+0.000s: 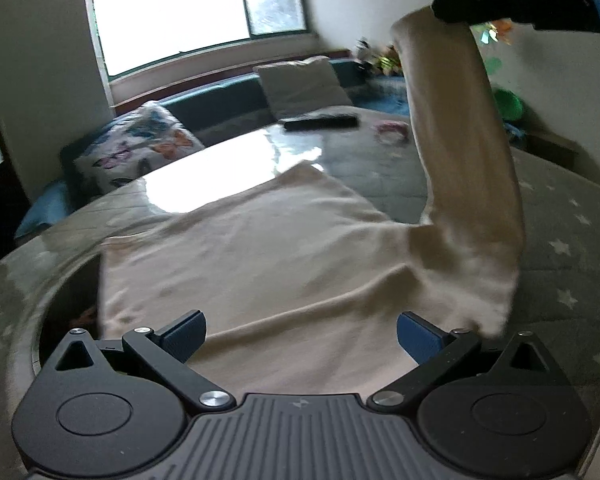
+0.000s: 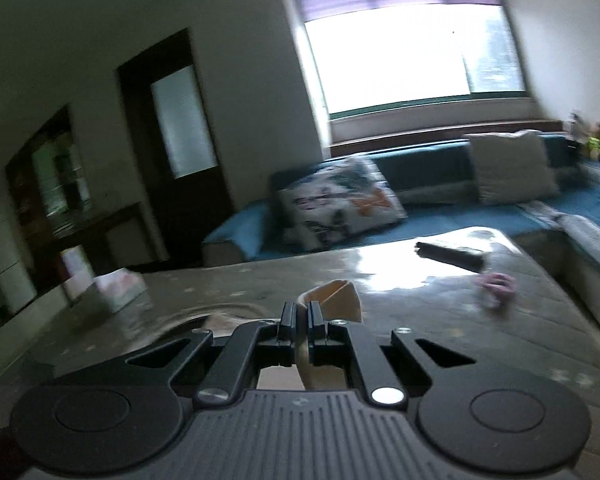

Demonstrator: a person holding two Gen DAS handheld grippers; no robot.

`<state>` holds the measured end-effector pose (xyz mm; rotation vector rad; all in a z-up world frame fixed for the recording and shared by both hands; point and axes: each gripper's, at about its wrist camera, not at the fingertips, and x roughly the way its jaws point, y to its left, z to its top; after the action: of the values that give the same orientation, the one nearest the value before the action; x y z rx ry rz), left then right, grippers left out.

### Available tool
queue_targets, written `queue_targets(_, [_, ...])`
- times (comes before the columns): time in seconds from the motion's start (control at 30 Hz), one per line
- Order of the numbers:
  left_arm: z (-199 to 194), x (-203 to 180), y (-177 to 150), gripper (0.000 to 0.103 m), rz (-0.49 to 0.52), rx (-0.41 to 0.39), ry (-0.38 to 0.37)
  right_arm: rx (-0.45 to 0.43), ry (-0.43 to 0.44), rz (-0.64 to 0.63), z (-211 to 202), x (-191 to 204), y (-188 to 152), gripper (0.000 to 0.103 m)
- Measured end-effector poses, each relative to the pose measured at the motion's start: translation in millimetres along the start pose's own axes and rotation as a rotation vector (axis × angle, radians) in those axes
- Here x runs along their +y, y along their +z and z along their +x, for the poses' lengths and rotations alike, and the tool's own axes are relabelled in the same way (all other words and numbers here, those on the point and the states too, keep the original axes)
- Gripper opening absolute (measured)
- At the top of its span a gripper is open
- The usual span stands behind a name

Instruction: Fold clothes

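On table (image 1: pixel 340 152): cream garment (image 1: pixel 260 260), soft, limp (light). Right gripper (image 2: pixel 301 312) pinches sleeve end (image 2: pixel 336 300); left gripper (image 1: pixel 300 336) wide, empty.

- No readable text, number or brand name is found in either view.
- A small pale emblem, not legible as letters, is seen on the ribbed grey body of the left gripper (image 1: pixel 300 338), near its top edge.
- A similar faint mark is seen on the ribbed body of the right gripper (image 2: pixel 302 316); it is too blurred to be read.
- Star shapes are printed on the grey table cover (image 1: pixel 560 248); no writing goes with them.
- Butterflies are printed on the cushion (image 1: pixel 140 140), without lettering.
- The box (image 2: pixel 120 288) on the table is too blurred for any label to be read.
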<state>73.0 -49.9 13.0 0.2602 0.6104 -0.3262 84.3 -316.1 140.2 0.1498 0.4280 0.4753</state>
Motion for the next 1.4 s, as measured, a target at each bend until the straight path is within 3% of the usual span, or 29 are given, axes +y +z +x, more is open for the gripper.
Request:
queue_targets(0.47, [-48.3,92.3,-49.9,0.103,-0.184,0.003,0.219,0.174,0.303,-0.171,74.5,131.6,-26.3,0.004])
queue_targets(0.63, [-56.2,109.2,-60.3,0.103,-0.228,0.015,0.265,0.257,0.371,-0.206,92.5,155.0,-47.4,0.009])
queue_targets(0.83, [-62.3,115.2,-60.2,0.103,-0.228,0.011,0.286,0.251,0.313,-0.217,83.7,134.8,-41.6,0.012])
queue_targets(0.97, [-59.5,108.8,-56.6,0.103,-0.218,0.007,0.269,0.297,0.230,-0.260,80.2,107.9,-46.9,0.022])
queue_targets(1.2, [-42.0,89.6,-45.5,0.103,-0.180,0.018,0.225,0.394,0.102,-0.270,73.5,59.6,-68.5,0.022])
queue_targets(1.4, [-26.7,79.6,-41.4,0.103,-0.147,0.052,0.238,0.439,0.076,-0.217,71.1,32.5,-91.0,0.022])
